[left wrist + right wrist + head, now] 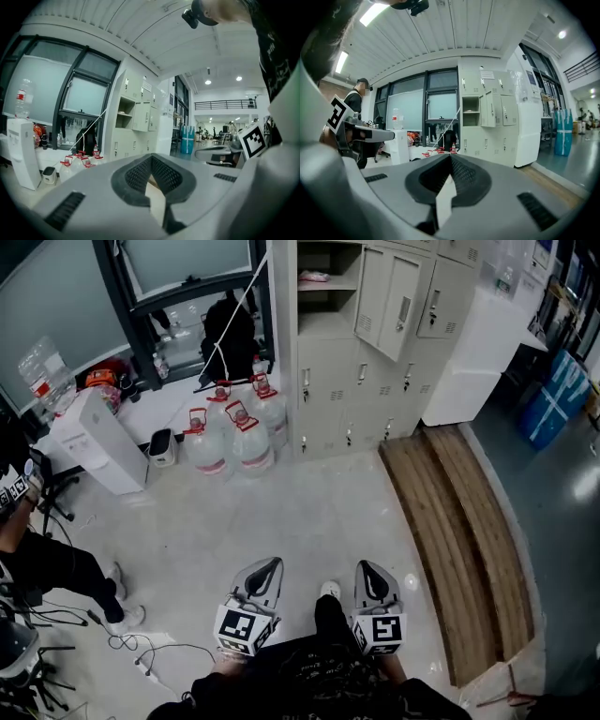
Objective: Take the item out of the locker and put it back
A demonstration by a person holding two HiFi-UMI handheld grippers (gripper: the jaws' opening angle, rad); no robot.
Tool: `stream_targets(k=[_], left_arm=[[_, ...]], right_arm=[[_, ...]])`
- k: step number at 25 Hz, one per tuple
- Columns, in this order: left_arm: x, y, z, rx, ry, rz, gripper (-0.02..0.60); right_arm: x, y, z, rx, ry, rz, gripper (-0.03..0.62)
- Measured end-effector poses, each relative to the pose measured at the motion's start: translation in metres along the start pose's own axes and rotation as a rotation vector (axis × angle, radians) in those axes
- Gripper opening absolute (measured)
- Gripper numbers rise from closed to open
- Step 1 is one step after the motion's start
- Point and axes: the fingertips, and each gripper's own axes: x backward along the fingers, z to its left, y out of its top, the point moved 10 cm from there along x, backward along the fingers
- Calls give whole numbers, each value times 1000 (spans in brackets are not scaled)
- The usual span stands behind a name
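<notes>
The left claw [271,564] and right claw [368,569] are being held shut and empty. Far ahead, a pink thing [314,277] is being shown inside the pale locker [375,352].

Locker [366,362] is a pale grey bank of small doors, standing upright way across the floor. One upper door [398,301] hangs open. A pinkish item [314,277] lies on an open shelf top left, too small to make out.

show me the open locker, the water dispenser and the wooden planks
open locker [330,313]: head view, on the inner back wall of its lower compartment
water dispenser [98,442]: head view, on its white body
wooden planks [459,521]: head view, on the middle of the boards
</notes>
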Motion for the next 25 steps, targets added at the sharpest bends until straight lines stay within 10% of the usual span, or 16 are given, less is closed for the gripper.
stream_targets(k=[25], left_arm=[[-245,42,25,27,64,12,8]], right_arm=[[-199,57,-178,43,154,44,5]])
